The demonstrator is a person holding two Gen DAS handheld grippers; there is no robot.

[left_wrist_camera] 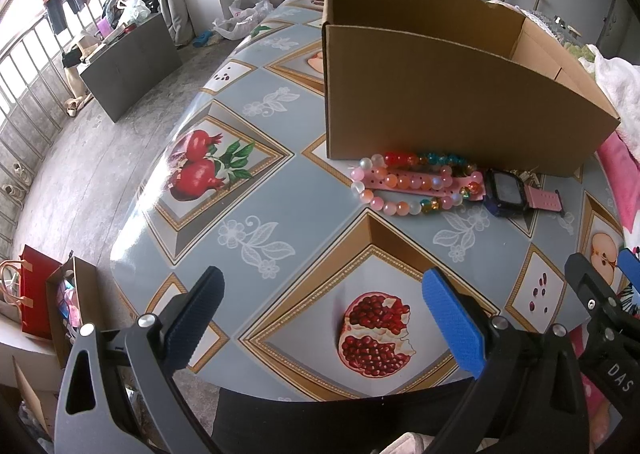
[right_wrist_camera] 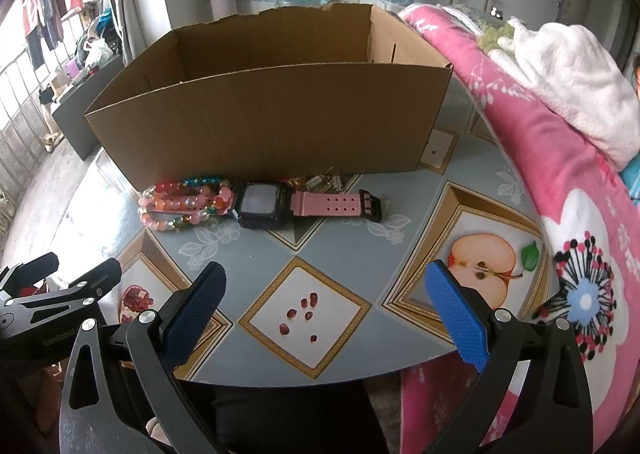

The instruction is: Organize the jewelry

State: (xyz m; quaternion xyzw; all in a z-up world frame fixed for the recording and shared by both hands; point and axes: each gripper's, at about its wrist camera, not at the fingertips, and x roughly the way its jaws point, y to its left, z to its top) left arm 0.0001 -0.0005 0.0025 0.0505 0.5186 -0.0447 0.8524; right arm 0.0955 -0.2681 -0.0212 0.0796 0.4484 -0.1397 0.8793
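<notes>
The left hand-held gripper (left_wrist_camera: 322, 312) hangs low over the near edge of the table (left_wrist_camera: 320, 213), its blue-padded fingers spread wide with nothing between them. The right hand-held gripper (right_wrist_camera: 324, 308) is in the same posture beside it — jaws apart, empty, above the fruit-patterned tablecloth.

The jewelry lies in a row along the near wall of an open cardboard box (right_wrist_camera: 272, 121), which stands on the table well beyond both grippers. At the left end a beaded bracelet (left_wrist_camera: 404, 183) of pink, orange, red and teal beads is draped over the strap of a wristwatch (right_wrist_camera: 262, 205). The watch lies flat with its dark square case face up and its pink strap stretched out to the right, ending in a black buckle. Just behind the watch, against the foot of the box, sits a small gold-and-silver metal piece (right_wrist_camera: 316, 181) — too small to identify.

A pink floral quilt (right_wrist_camera: 540, 173) runs along the table's right side, with a white fleecy cloth (right_wrist_camera: 576, 77) heaped on it.
</notes>
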